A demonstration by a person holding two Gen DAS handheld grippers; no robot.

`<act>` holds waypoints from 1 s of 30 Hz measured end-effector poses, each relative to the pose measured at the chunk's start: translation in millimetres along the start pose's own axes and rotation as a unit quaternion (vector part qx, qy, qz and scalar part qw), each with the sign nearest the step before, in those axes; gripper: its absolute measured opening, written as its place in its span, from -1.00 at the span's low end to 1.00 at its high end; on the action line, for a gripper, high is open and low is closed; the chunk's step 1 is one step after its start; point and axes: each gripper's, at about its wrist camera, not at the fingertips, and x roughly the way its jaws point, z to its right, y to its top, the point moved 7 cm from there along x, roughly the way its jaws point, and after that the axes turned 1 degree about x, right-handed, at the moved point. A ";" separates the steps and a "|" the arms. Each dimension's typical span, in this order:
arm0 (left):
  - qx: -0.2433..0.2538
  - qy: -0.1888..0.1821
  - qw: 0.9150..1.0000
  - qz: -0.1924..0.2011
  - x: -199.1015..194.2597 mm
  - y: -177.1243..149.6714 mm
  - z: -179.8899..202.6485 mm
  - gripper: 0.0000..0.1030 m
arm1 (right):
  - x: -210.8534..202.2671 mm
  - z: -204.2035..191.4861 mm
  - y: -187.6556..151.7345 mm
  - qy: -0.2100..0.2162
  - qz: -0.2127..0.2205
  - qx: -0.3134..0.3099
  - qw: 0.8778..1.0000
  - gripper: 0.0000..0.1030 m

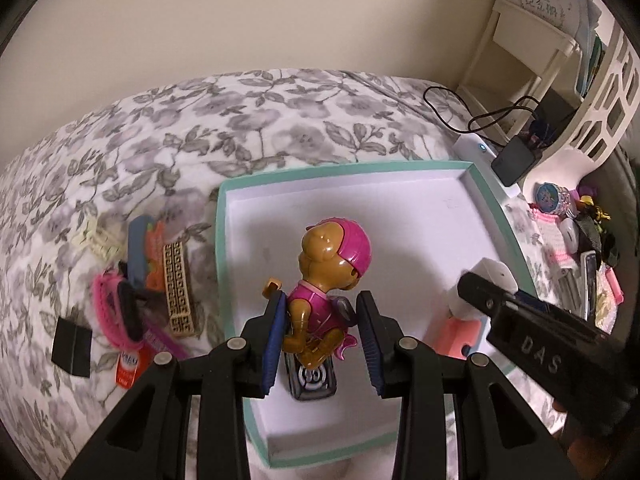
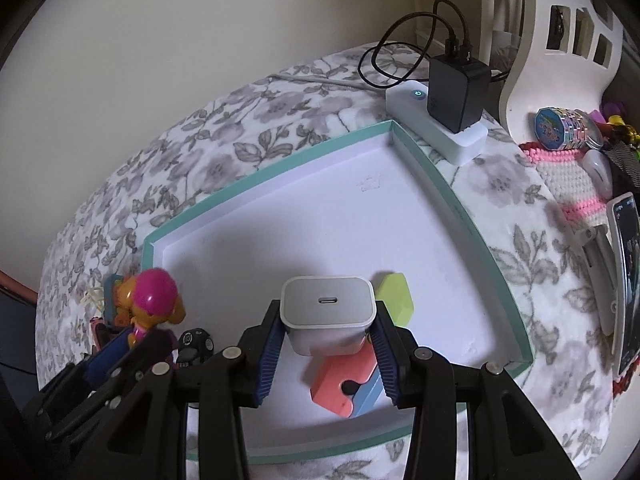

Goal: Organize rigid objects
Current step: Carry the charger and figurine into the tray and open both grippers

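Now, bed: my work surface is a floral grey-and-white bedspread (image 1: 168, 128), soft, so I treat anything stood on it as tippy.
Tray: a shallow teal-rimmed box lid (image 1: 219, 240) with a white floor lies flat on the spread; I judge it the collecting spot, since both my claws hang over it.
Waiting pile: a patterned block (image 1: 179, 288), a pink brush (image 1: 105, 312) and other small bits sit on the spread just left of the tray, not yet sorted.
Left gripper (image 1: 322, 340): pads part-closed and clamped on the toy pup figure (image 1: 326, 280) at its body; I hold it upright by the torso so head and base stay clear, above the tray's near-left part.
Figure's look: glossy tan plastic, magenta cap and vest, a dark disc base under it.
Right gripper (image 2: 326, 344): pads pinch the white charger cube (image 2: 329, 312) on its two flat sides, port face toward my camera, over the tray's near middle.
Already in tray: a coral-and-blue block (image 2: 346, 386) below the cube and a yellow-green piece (image 2: 394, 298) just beside it.
Step, as I judge: lowering both to set down.
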 end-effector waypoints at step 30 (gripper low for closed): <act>-0.010 0.009 1.000 0.000 12.4 -2.3 -8.3 -0.24 | 1.4 -3.1 3.1 -0.009 0.008 -0.018 1.000 -0.09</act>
